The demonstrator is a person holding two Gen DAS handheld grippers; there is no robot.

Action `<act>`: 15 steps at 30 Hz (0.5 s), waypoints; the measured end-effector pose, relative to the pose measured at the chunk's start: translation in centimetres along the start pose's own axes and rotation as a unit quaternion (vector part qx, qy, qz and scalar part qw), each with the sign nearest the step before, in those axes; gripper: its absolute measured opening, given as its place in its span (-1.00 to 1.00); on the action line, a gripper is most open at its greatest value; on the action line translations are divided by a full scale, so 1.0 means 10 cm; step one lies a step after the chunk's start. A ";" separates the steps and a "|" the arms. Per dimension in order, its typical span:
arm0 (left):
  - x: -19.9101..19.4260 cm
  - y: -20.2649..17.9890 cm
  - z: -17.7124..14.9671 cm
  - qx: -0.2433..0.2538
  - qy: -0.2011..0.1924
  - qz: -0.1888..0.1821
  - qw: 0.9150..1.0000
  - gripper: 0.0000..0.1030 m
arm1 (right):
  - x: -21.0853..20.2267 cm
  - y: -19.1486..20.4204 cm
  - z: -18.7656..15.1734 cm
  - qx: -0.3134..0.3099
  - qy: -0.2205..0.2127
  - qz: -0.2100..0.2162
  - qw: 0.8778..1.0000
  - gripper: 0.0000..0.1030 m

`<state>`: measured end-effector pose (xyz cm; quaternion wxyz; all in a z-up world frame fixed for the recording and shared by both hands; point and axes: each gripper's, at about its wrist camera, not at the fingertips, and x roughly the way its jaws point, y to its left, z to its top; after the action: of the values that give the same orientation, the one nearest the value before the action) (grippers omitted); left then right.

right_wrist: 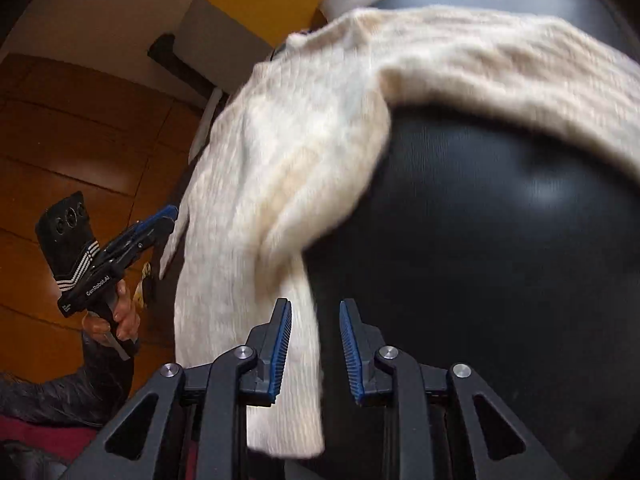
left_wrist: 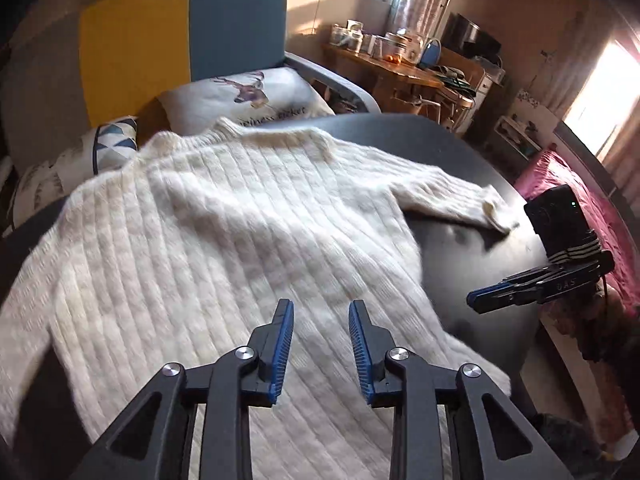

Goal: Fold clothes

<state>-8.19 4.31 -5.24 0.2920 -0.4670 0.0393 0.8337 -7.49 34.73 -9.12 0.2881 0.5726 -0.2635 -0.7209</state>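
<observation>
**Sweater spread out, no fold started**

Sweater [left_wrist: 208, 216] lay flat across the dark round counter [left_wrist: 460, 152], collar toward the couch [left_wrist: 180, 32] and its pillows, body ribs running down to the near edge. One sleeve [left_wrist: 452, 192] stretched out to the side, cuff resting on bare counter. And the left gripper [left_wrist: 321, 320] hovered low over the hem end, jaws parted with a clear gap, nothing between them. The right gripper [right_wrist: 315, 320] was just as open and just as empty, poised above the sweater's side edge where the cloth draped over the counter's rim. From the left view it showed side-on [left_wrist: 500, 296] beyond the sweater, well short of that cuff.

By my reading this was the very start: garment laid out, first fold not yet made. The next move likely called for a pinch on the knit, either the outstretched sleeve to bring it across the body, or the hem corners to carry them up toward the collar. Thick, fluffy knit, so a deep bite would be needed to lift both layers.

The other sleeve ran off the left of the frame and could not be seen. The hem hid beneath the left gripper's arms. Both views were smeared by motion, and the right view cut the sleeve off at its edge.
</observation>
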 end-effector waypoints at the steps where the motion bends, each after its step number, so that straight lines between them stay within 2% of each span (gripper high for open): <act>1: -0.01 -0.06 -0.12 -0.010 0.006 -0.005 1.000 -0.40 | 0.04 0.00 -0.13 0.003 0.006 0.004 1.000 -0.52; 4: -0.03 -0.20 -0.47 -0.052 0.024 -0.018 0.998 -0.40 | 0.17 0.01 -0.39 0.008 0.007 0.008 1.000 -0.51; 8: -0.06 -0.22 -0.80 -0.104 0.035 -0.022 0.994 -0.40 | 0.29 0.07 -0.47 0.024 -0.016 0.025 0.999 -0.48; 9: -0.06 -0.21 -0.85 -0.111 0.038 -0.016 0.993 -0.39 | 0.32 0.09 -0.48 0.027 -0.018 0.029 0.999 -0.53; 10: -0.06 -0.20 -0.89 -0.114 0.042 -0.006 0.993 -0.38 | 0.34 0.14 -0.50 0.021 -0.023 0.019 0.999 -0.72; 12: 0.01 -0.17 -0.98 -0.114 0.062 0.019 0.991 -0.23 | 0.36 0.24 -0.54 0.001 -0.035 -0.008 0.999 -0.85; 14: 0.08 -0.12 -1.04 -0.120 0.081 0.046 0.988 -0.24 | 0.32 0.35 -0.60 -0.010 -0.051 -0.013 0.999 -0.86; 15: 0.02 -0.13 -1.02 -0.125 0.071 0.039 0.989 -0.24 | 0.24 0.42 -0.64 -0.015 -0.068 -0.007 0.998 -0.87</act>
<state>0.14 1.99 -10.87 0.1947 -0.5561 -0.0267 0.8076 -1.16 29.78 -9.07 0.2735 0.5195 -0.2678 -0.7639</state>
